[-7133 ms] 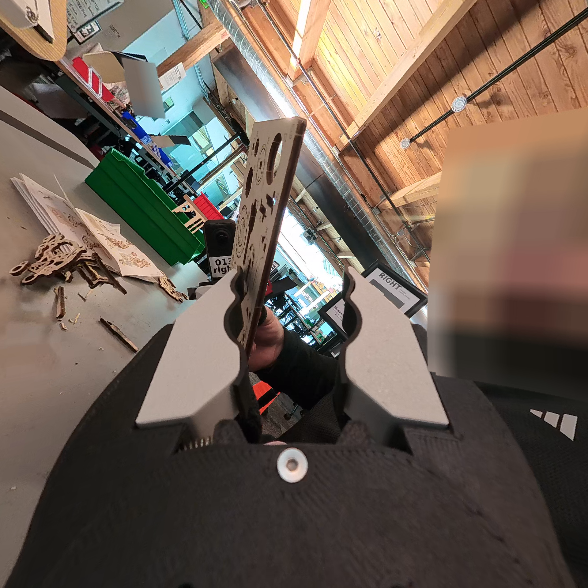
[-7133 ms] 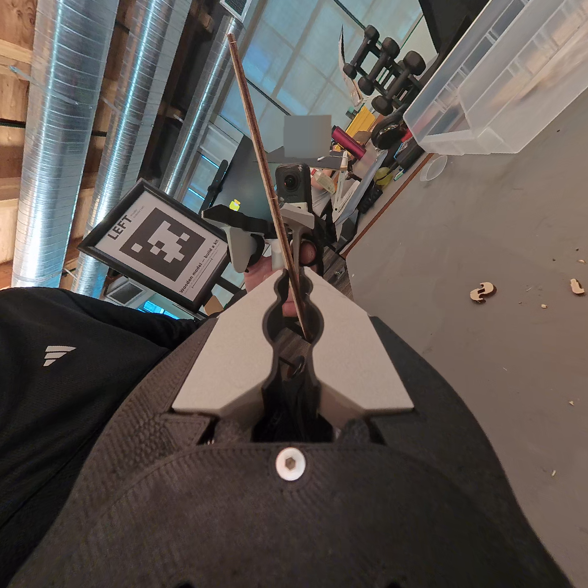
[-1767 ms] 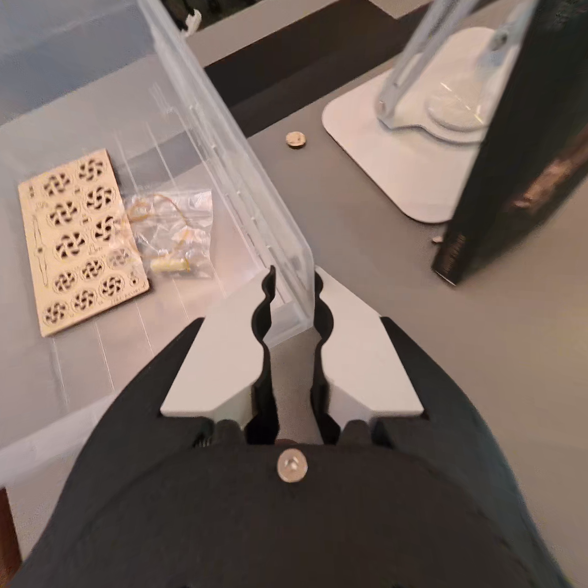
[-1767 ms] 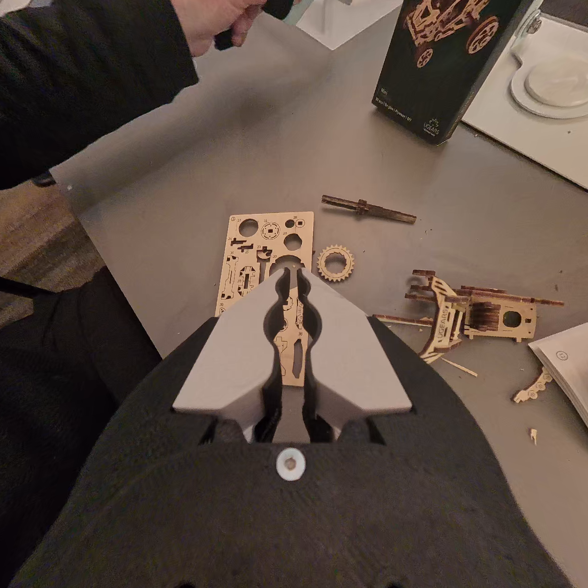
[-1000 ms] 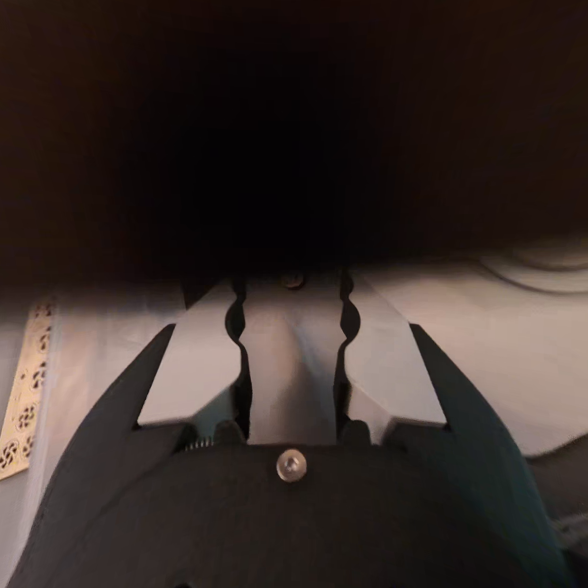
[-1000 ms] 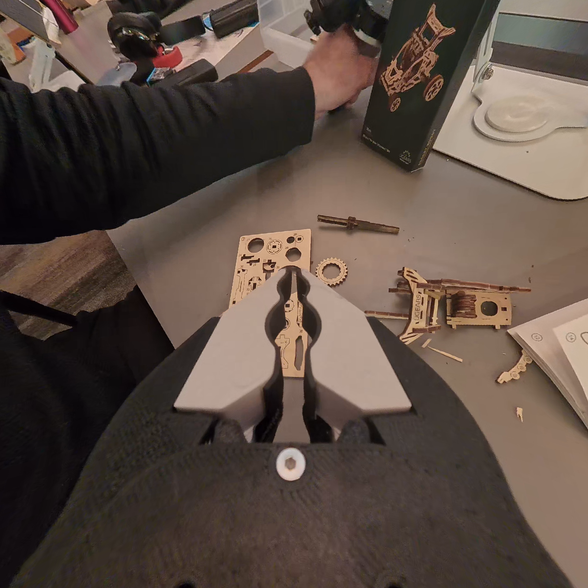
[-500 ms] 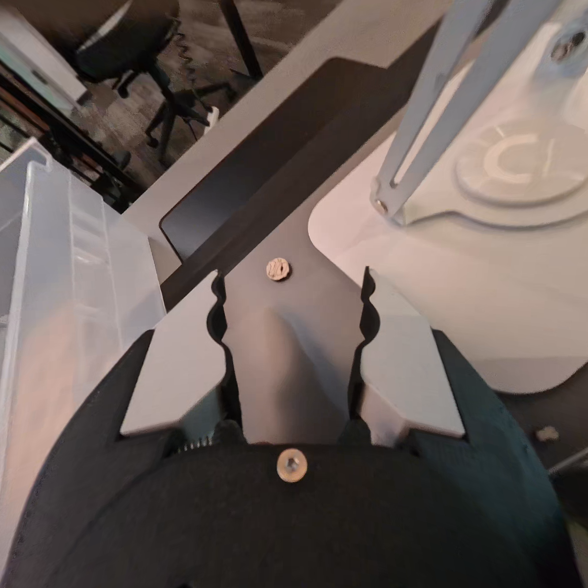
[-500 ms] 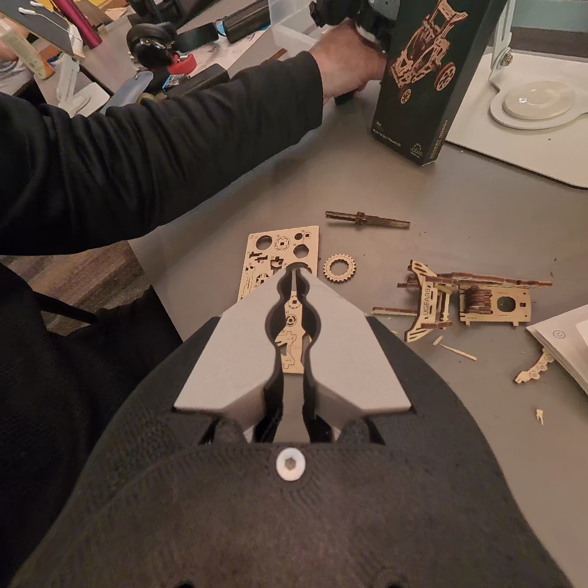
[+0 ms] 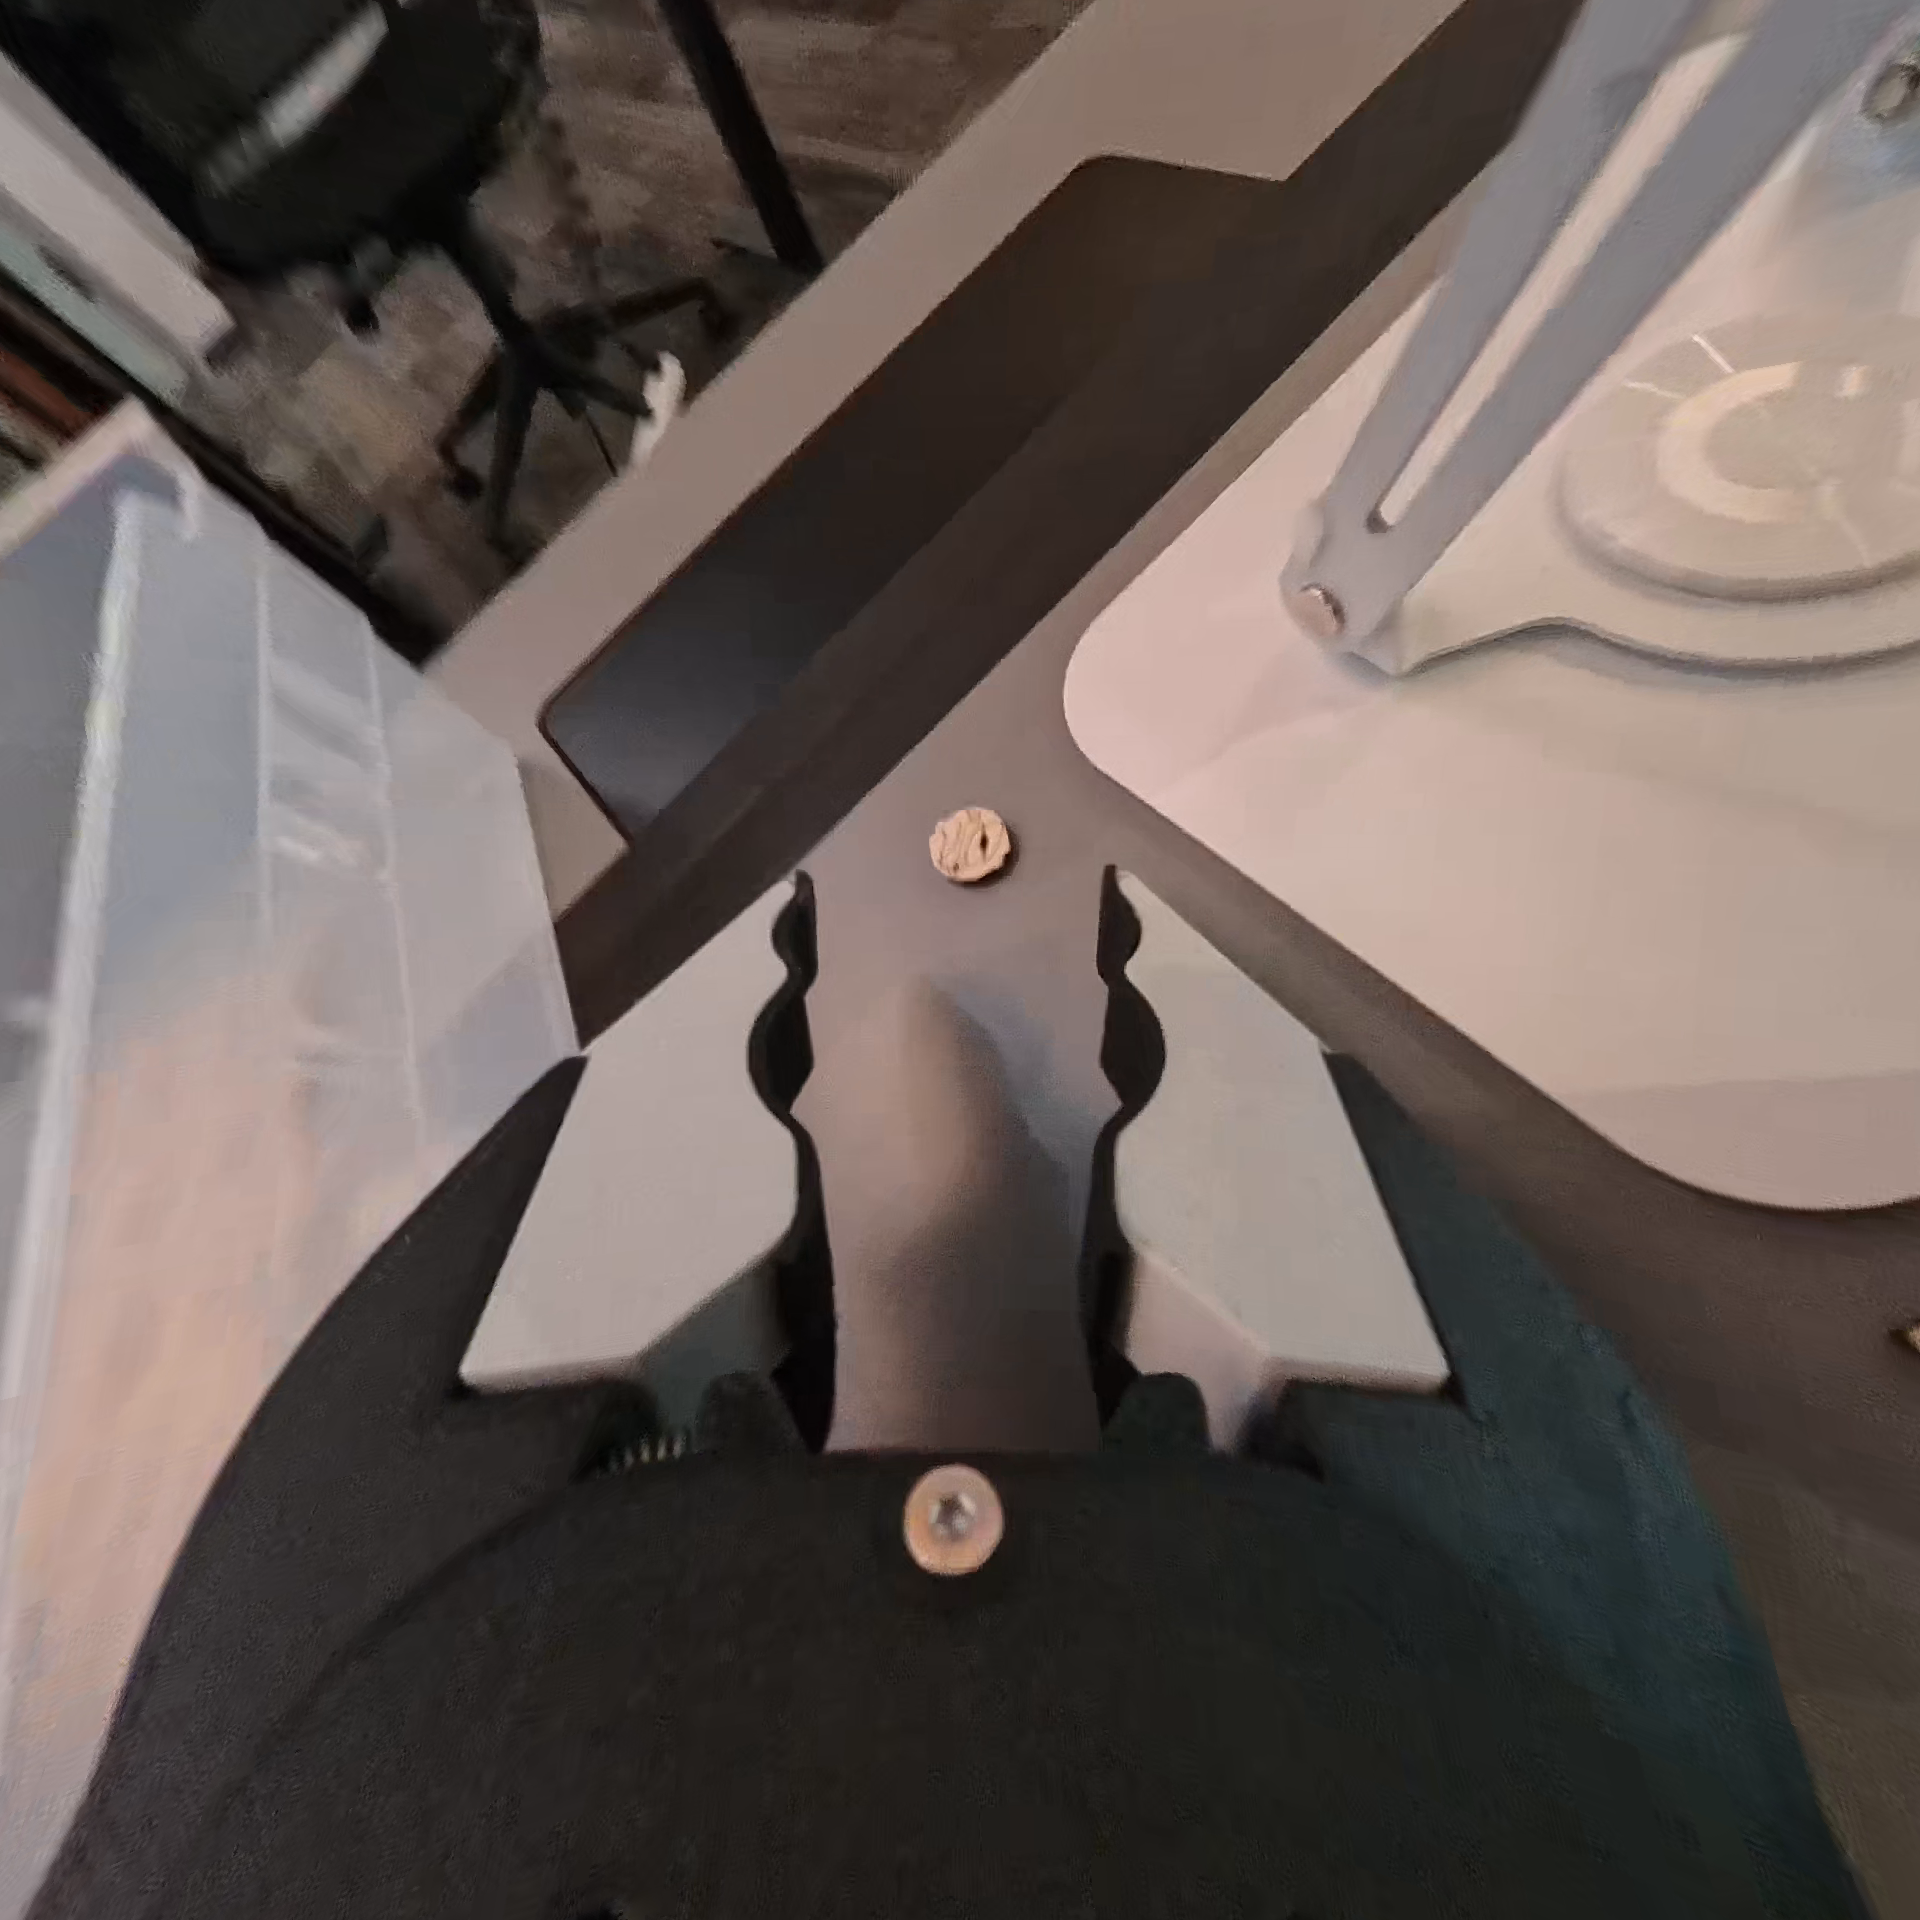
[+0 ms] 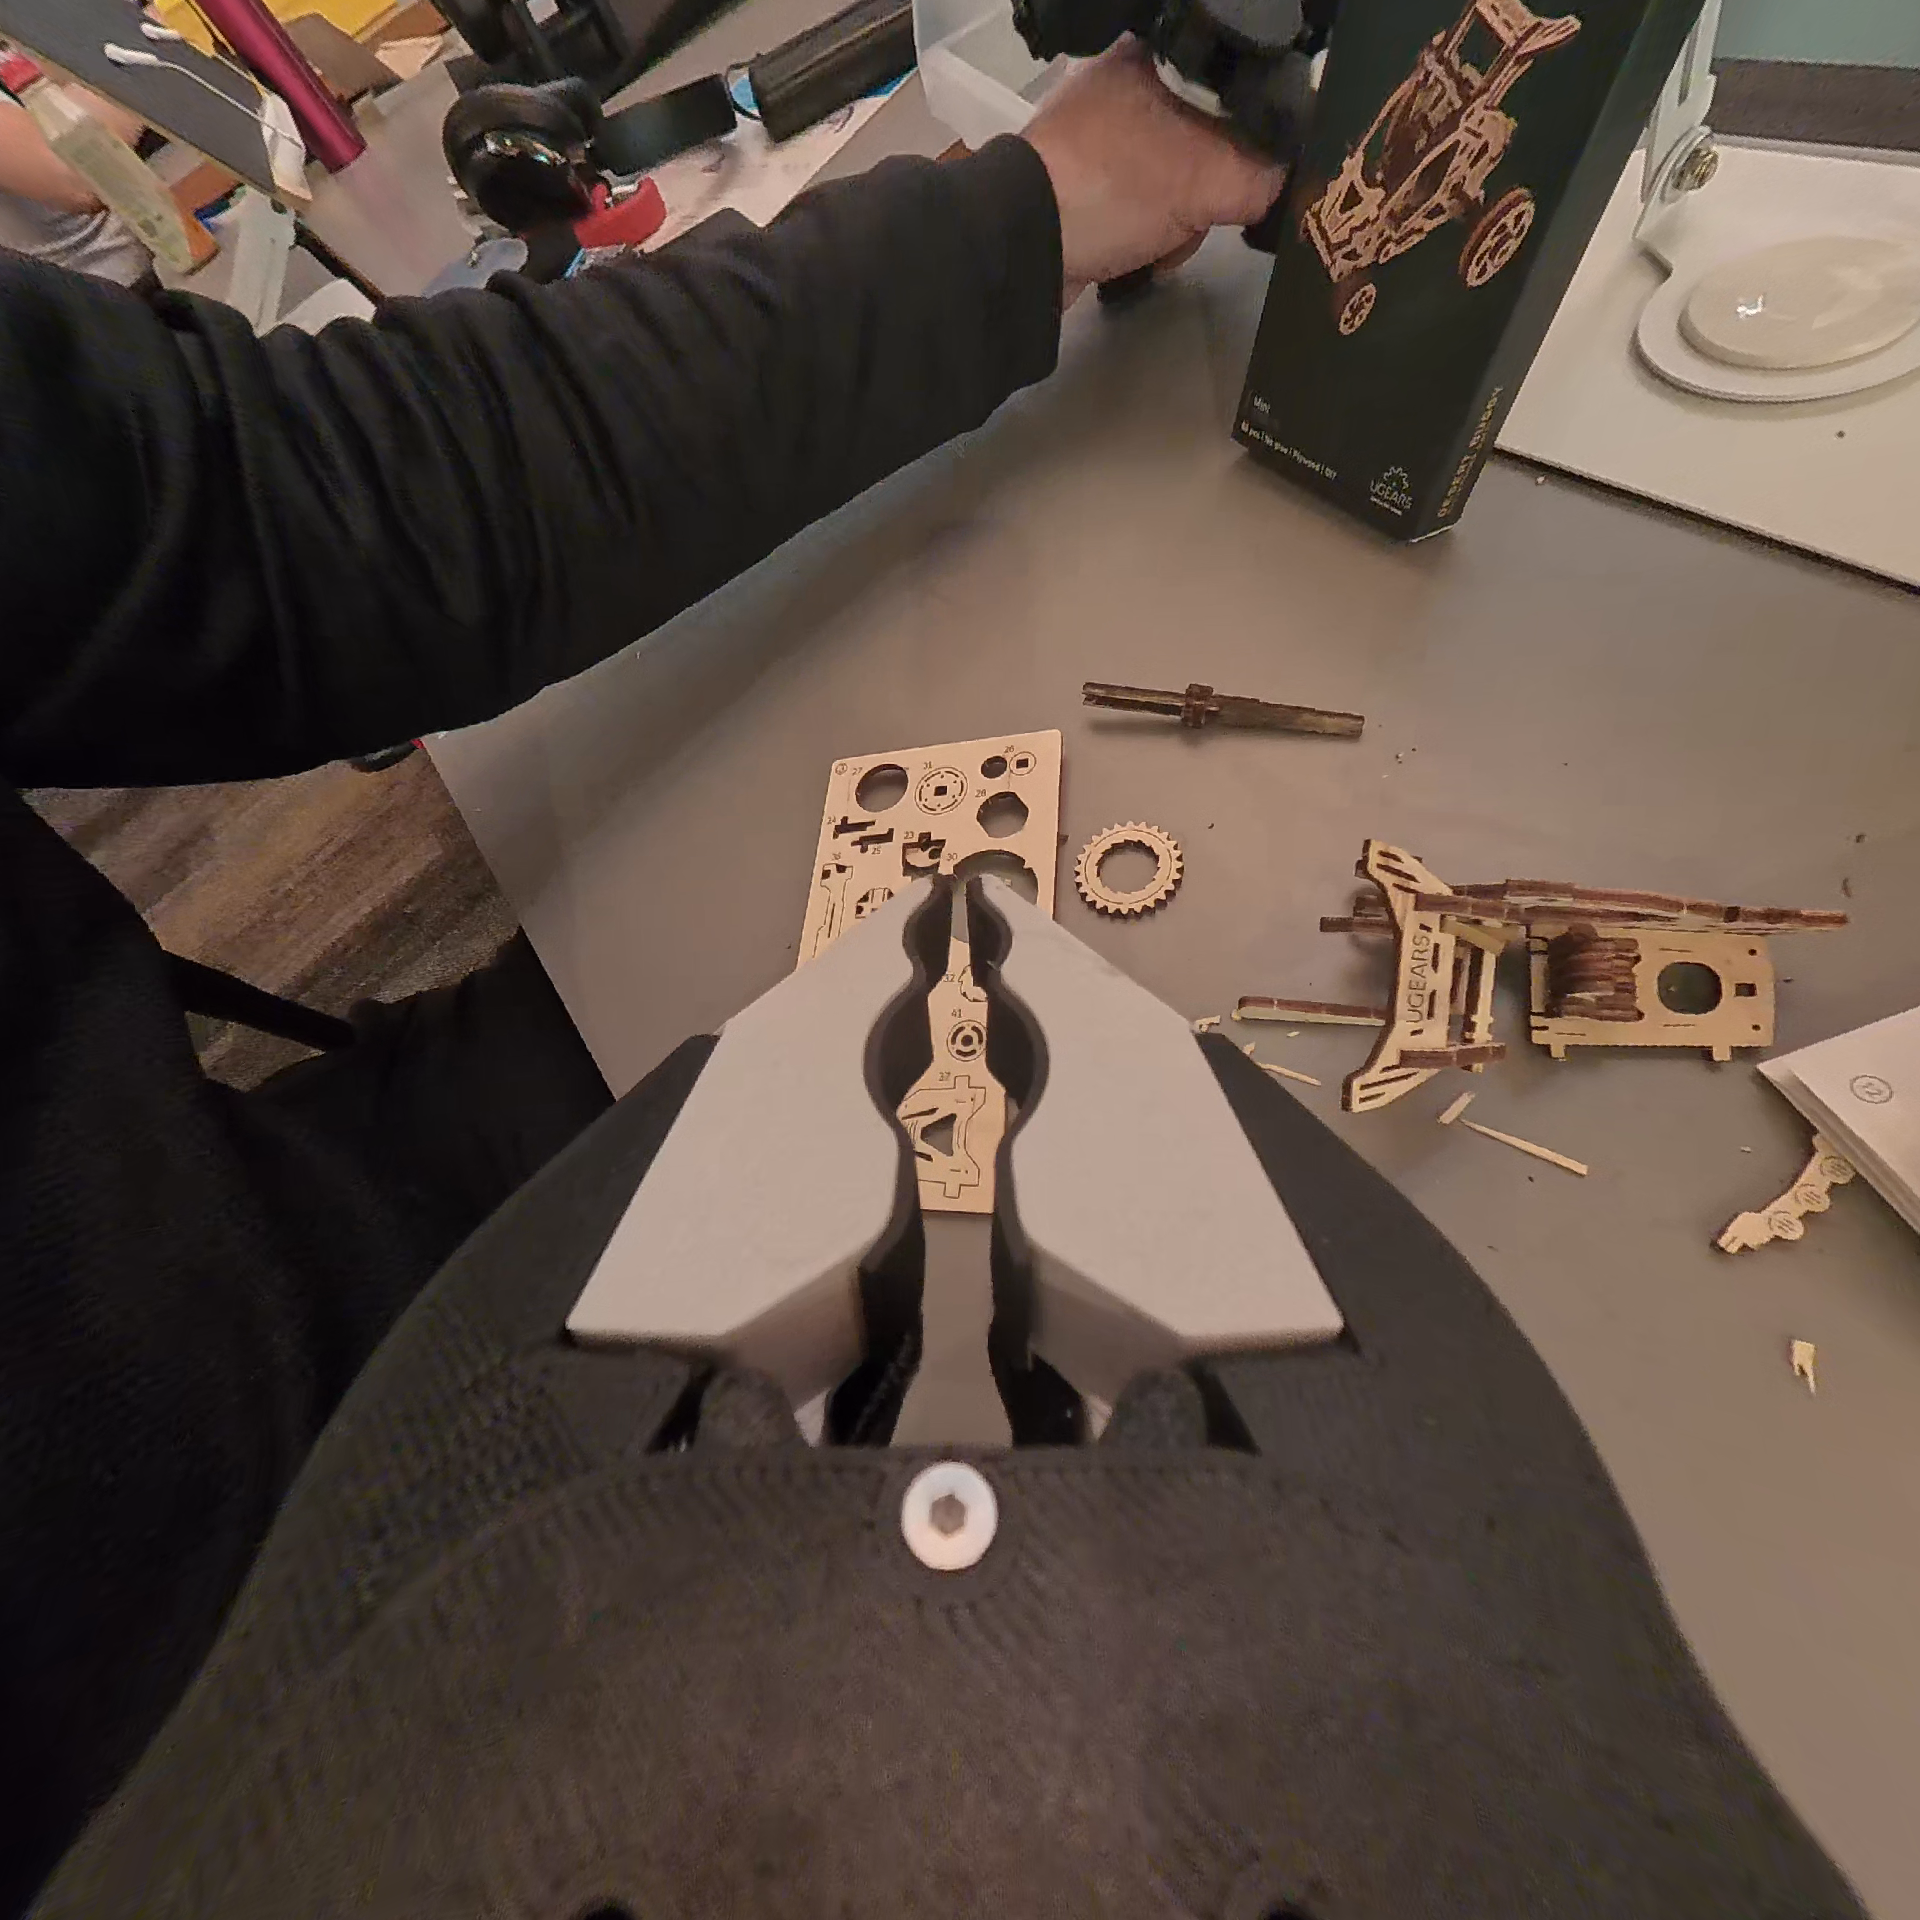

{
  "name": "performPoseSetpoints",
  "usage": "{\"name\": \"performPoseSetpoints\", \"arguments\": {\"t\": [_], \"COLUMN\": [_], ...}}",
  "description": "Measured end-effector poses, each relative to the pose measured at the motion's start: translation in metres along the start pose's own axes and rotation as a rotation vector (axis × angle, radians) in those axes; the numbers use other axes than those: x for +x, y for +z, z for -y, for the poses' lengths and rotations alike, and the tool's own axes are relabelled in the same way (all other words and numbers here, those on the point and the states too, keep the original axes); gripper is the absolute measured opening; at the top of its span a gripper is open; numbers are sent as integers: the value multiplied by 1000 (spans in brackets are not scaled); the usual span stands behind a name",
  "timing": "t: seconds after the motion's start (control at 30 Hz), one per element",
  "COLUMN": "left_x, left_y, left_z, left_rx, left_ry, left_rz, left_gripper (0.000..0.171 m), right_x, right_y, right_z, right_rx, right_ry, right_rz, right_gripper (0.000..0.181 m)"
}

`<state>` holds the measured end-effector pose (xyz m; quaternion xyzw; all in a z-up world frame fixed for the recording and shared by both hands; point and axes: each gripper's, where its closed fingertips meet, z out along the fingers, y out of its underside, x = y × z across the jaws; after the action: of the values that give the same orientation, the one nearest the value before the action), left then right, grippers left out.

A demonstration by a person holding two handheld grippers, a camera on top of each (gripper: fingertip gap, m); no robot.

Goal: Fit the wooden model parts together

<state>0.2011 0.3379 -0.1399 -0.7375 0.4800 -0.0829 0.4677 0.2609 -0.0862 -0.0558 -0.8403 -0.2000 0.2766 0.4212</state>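
left gripper (image 9: 956, 883) is spread wide, empty, aimed at a small round wooden disc (image 9: 972, 846) lying just past its tips, near the far edge of the grey table (image 9: 1351, 1195), between a clear plastic bin (image 9: 260, 935) and a white stand base (image 9: 1507, 883). risk: the disc is thin and flat on a smooth top, so closing fingers may skate over it or flick it off the edge; the bin wall could also catch the left finger.

right gripper (image 10: 956, 883) is almost pressed together with only a slit showing, nothing pinched, hovering over the pale plywood sheet (image 10: 935, 821) near the table's near edge. the sheet is thin, laser-cut, with punched-out holes. beside it lie a toothed wooden gear (image 10: 1128, 869) and a dark slotted axle (image 10: 1221, 712); farther right sits a half-built frame (image 10: 1558, 966) with brown burnt edges and splinters around it. a tall dark box (image 10: 1403, 291) stands toward the far edge.
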Motion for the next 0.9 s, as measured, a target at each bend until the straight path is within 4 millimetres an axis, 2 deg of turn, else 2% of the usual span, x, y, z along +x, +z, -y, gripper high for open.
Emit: {"name": "performPoseSetpoints", "arguments": {"t": [0.1, 0.17, 0.23, 0.43, 0.5, 0.6, 0.63, 0.8, 0.9], "left_x": [18, 14, 13, -1, 3, 4, 3, 7, 12], "left_y": [-7, -9, -7, 18, 26, 33, 34, 30, 18], "left_z": [-24, -25, -20, -13, -8, -3, -2, -4, -10], "left_rx": [-145, -143, -126, -149, -162, -156, -156, -159, -161], "left_ry": [-224, -407, -472, -359, -307, -303, -302, -269, -306], "left_rz": [-177, -197, -226, -140, -147, -153, -152, -151, -163], "left_gripper": [48, 50, 54, 53, 55, 34, 16, 15, 14], "right_x": [1, 0, -1, -3, -2, 1, 2, 4, 4], "right_y": [0, 1, 3, 6, 5, 3, 3, 1, 0], "right_z": [-1, -1, -3, -5, -4, -3, -3, -3, -1], "right_rx": [-1, 5, -1, -8, -5, 1, 2, 3, 9], "right_ry": [8, 11, 19, 21, 22, 30, 31, 34, 32], "right_rz": [2, 7, 19, 29, 23, 19, 18, 18, 21], "right_gripper": [0, 0, 0, 0, 0, 0, 0, 0, 0]}}
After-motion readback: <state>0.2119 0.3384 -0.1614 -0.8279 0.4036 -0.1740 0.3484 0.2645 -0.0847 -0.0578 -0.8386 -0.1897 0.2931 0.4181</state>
